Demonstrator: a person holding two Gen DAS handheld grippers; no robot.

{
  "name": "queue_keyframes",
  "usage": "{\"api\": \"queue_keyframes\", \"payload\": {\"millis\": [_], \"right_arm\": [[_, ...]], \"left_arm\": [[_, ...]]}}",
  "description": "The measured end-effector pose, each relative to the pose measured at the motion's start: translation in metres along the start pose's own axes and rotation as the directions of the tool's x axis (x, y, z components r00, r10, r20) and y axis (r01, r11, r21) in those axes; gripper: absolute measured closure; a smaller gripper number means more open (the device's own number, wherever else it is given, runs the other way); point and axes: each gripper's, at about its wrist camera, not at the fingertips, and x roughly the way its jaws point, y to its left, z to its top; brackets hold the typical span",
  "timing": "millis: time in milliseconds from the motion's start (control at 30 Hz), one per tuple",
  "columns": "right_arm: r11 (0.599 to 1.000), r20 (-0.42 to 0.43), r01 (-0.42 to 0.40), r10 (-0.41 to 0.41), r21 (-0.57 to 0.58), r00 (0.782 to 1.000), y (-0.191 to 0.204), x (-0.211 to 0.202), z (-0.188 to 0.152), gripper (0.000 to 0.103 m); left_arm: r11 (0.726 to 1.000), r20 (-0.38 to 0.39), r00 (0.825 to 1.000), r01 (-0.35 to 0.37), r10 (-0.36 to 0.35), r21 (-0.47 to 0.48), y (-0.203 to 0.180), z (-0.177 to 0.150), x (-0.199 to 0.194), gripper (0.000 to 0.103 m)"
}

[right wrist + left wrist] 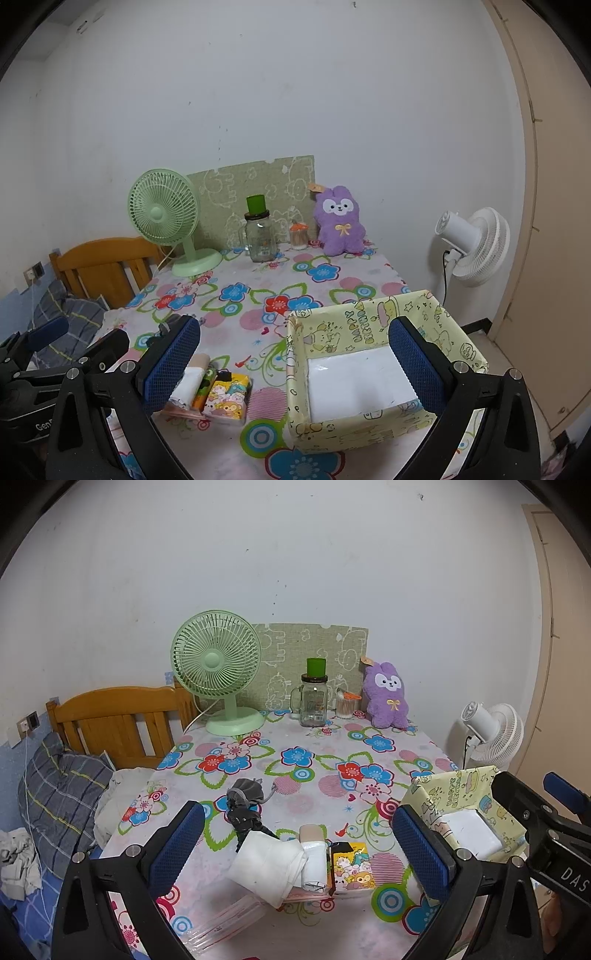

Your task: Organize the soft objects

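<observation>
A folded white cloth (267, 866) lies on the floral table in front of my open, empty left gripper (299, 843). Behind it lies a dark grey bundle (245, 805). Beside the cloth are a white roll (314, 860) and a cartoon tissue pack (352, 866), which also shows in the right wrist view (229, 397). A yellow patterned box (369, 369) with a white bottom stands at the right, under my open, empty right gripper (295, 373). A purple plush rabbit (340, 221) sits at the back.
A green desk fan (218, 672), a glass jar with green cup (314, 698) and a small swab jar (347, 703) stand at the back. A white floor fan (472, 245) is beyond the right edge. A wooden bed with pillow (59, 794) is left.
</observation>
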Motion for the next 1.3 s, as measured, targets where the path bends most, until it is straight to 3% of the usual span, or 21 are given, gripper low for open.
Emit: {"api": "queue_keyframes", "payload": {"millis": [1000, 1300], "right_arm": [[1.0, 0.005, -0.007, 0.007, -0.008, 1.0, 0.015, -0.002, 0.002, 0.003], [1.0, -0.006, -0.021, 0.021, -0.003, 1.0, 0.027, 0.0, -0.001, 0.003]], "left_arm": [[0.999, 0.01, 1.0, 0.02, -0.02, 0.029, 0.002, -0.005, -0.004, 0.001], [0.999, 0.0, 1.0, 0.029, -0.029, 0.028, 0.006, -0.007, -0.005, 0.006]]}}
